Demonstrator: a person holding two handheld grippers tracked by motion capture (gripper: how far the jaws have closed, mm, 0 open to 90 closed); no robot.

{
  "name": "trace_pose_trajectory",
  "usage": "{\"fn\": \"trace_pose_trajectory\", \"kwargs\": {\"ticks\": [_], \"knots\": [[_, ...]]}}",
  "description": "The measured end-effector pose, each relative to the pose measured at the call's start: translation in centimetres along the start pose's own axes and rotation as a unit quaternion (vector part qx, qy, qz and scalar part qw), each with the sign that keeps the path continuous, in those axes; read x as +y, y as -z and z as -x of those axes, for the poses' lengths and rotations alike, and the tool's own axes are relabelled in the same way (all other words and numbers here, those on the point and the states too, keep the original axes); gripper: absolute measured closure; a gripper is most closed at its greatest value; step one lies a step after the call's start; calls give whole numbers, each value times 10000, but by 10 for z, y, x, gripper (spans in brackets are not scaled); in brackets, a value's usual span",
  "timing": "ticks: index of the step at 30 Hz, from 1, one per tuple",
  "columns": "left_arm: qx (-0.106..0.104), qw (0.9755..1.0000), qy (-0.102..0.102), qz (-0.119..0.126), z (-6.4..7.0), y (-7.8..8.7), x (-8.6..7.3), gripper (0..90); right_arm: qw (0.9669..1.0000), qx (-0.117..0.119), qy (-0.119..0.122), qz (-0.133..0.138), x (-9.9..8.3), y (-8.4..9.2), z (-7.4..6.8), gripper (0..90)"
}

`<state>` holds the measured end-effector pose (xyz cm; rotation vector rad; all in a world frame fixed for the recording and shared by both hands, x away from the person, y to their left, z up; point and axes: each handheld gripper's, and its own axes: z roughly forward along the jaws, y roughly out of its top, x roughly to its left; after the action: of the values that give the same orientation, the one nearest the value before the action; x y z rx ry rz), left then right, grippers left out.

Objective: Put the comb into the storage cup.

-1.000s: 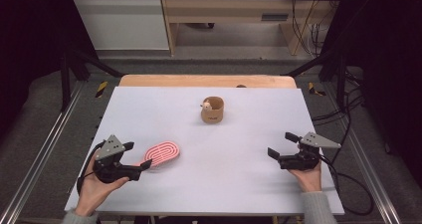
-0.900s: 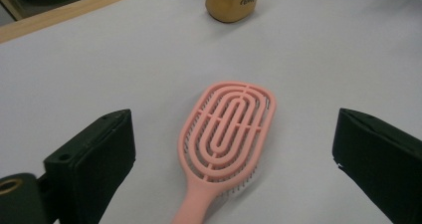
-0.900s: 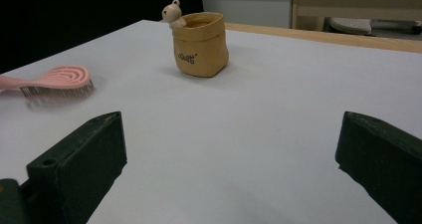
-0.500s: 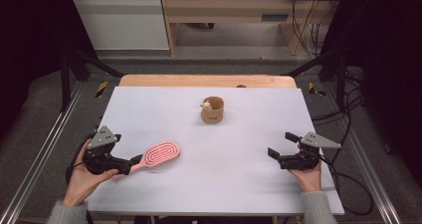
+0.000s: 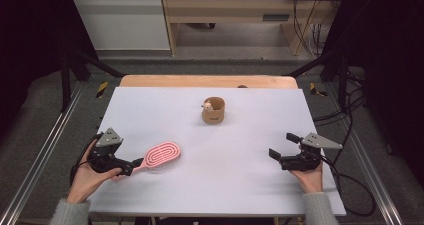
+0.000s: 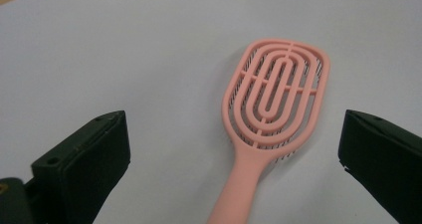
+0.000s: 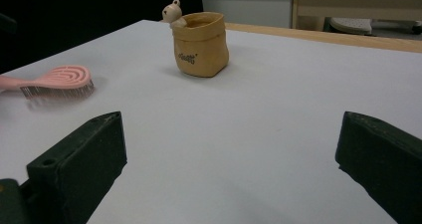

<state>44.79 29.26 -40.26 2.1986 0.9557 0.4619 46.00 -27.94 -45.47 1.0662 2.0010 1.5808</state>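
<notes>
A pink hairbrush [image 5: 162, 155] lies flat on the white table [image 5: 235, 185] at the front left, bristles down. My left gripper [image 5: 131, 166] sits just left of it. Its jaws have just been opening and now stand wide apart in the left gripper view, where the brush [image 6: 276, 92] has its handle lying between them untouched. At the front right my right gripper [image 5: 281, 145] rests open with nothing in it. A tan fabric pouch [image 5: 213, 111] with a small bear figure on its rim stands upright at the table's middle back, also in the right gripper view as pouch [image 7: 200, 45] and brush [image 7: 59, 80].
A wooden strip [image 5: 207, 81] runs along the table's far edge. Metal rails [image 5: 45, 150] flank both sides. Cables [image 5: 350, 180] trail off the right edge.
My left gripper has let go of the brush handle and drawn back to the left. The brush stays lying on the table. The right gripper has not moved.
</notes>
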Motion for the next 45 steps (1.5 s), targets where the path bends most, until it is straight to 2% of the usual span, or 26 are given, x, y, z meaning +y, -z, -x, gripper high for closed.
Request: {"fn": "trace_pose_trajectory", "kwargs": {"ticks": [18,28,36,45], "knots": [[-187,9989,-57,-421,-1,-22,-16,10,10000,15,-20,-9,0,0,0,2],[-256,9975,-175,-631,1,-32,-22,36,10000,16,-21,-11,0,0,0,2],[-264,9955,-266,-876,3,-39,-25,113,10000,16,-7,-11,0,0,0,2],[-358,9937,-364,-996,2,-42,-27,249,10000,17,-6,-12,0,-1,0,2]]}}
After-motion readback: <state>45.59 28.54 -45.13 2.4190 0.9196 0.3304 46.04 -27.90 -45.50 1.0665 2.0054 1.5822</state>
